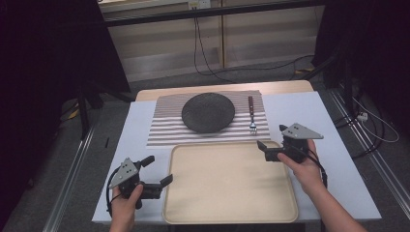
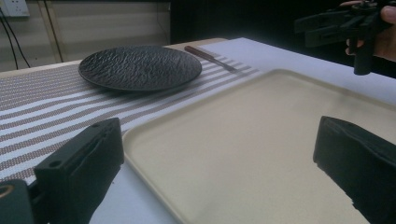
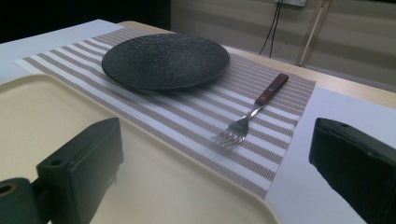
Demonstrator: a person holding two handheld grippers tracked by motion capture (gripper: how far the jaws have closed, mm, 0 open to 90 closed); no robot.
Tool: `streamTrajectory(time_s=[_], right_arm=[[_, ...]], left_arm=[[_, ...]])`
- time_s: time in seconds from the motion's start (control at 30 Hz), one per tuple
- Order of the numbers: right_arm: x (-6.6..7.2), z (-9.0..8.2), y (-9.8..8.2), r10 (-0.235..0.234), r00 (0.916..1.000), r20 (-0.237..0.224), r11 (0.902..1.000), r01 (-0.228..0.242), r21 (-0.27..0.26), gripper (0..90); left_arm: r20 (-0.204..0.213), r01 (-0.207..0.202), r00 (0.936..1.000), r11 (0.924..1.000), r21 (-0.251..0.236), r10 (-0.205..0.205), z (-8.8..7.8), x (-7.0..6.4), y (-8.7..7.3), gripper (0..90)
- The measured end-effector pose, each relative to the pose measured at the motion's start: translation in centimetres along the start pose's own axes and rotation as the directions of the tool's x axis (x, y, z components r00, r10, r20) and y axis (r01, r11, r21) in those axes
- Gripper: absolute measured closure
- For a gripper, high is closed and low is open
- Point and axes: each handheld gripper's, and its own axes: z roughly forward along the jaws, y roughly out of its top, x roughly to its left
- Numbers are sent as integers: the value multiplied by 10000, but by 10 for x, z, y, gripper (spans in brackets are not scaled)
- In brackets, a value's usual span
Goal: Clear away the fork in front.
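A white-topped table [image 1: 300, 108] stands on a grey floor, with a pale wall panel and hanging cables behind it. On its far half lies a brown-and-white striped placemat [image 1: 167, 126]. A black textured plate [image 1: 208, 112] sits at the centre of the mat. A fork [image 1: 251, 115] with a dark wooden handle lies on the mat just right of the plate, tines toward the person. A cream tray [image 1: 227, 181] occupies the near half, its far edge overlapping the mat's near edge.

The left gripper [image 1: 157, 169] is held at the tray's left edge, jaws spread wide, nothing between them. The right gripper [image 1: 271, 137] hovers over the tray's far right corner, near the fork's tines, jaws likewise parted and holding nothing. Neither gripper touches the fork or the plate.
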Motion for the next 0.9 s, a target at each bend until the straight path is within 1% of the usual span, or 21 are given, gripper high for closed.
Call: streamTrajectory(time_s=[0.03, 0.1, 0.13, 0.17, 0.23, 0.27, 0.3, 0.37, 0.4, 0.47, 0.5, 0.53, 0.6, 0.63, 0.7, 0.77, 0.8, 0.9], right_arm=[[-1, 6, 4, 43, 10000, 51, 9999, -44, 95, 28], [-2, 9, 5, 29, 10000, 81, 9999, -30, 136, 28], [-3, 16, 9, -32, 9999, 163, 9998, 28, 199, 28], [-4, 19, 11, -12, 9999, 142, 9998, 9, 215, 28], [-5, 21, 12, -18, 9999, 144, 9997, 15, 246, 28], [-6, 28, 17, -42, 9998, 215, 9996, 36, 291, 28], [-8, 32, 19, 36, 9998, 198, 9995, -43, 319, 28], [-8, 34, 20, 75, 9997, 222, 9994, -82, 349, 30], [-11, 42, 23, 61, 9995, 308, 9988, -76, 492, 32], [-14, 49, 25, 20, 9992, 397, 9978, -47, 657, 32], [-14, 49, 25, 20, 9992, 397, 9978, -47, 657, 32], [-17, 56, 26, 67, 9991, 430, 9968, -101, 796, 32], [-20, 62, 27, 184, 9989, 428, 9965, -218, 804, 32], [-20, 62, 27, 184, 9989, 428, 9965, -218, 804, 32], [-23, 68, 28, 349, 9982, 479, 9957, -388, 836, 33], [-27, 77, 29, 355, 9979, 536, 9948, -404, 933, 34], [-27, 77, 29, 355, 9979, 536, 9948, -404, 933, 34], [-31, 86, 30, 389, 9969, 679, 9931, -461, 1078, 34]], left_arm=[[17, 9, 10000, 10000, -11, -9, 0, 0, 0, 21], [38, -3, 10000, 10000, -3, 3, 0, 0, 0, 21], [33, -7, 10000, 10000, 8, 7, 0, 0, 0, 21], [11, 28, 10000, 10000, 19, -28, 0, 0, 0, 21], [-3, 14, 10000, 10000, 45, -14, -1, 1, 0, 21], [3, 33, 10000, 10000, 33, -33, -1, 0, 0, 21], [3, 33, 10000, 10000, 33, -33, -1, 0, 0, 21], [15, 33, 10000, 10000, 34, -33, 0, 0, 0, 21], [47, 24, 10000, 10000, 40, -25, 0, -1, 0, 21], [79, 47, 10000, 10000, 29, -48, 0, -1, 0, 21], [79, 47, 10000, 10000, 29, -48, 0, -1, 0, 21], [81, 56, 10000, 10000, 23, -56, 0, -1, 0, 21], [104, 67, 9999, 10000, 8, -67, 0, -1, 0, 21], [119, 84, 9999, 10000, 7, -84, 0, -1, 0, 21], [100, 72, 9999, 10000, 10, -72, 0, 0, 0, 21], [101, 65, 9999, 10000, 40, -66, 1, 0, 0, 21], [101, 65, 9999, 10000, 40, -66, 1, 0, 0, 21], [142, 83, 9999, 10000, 30, -83, 1, -1, 0, 21]])
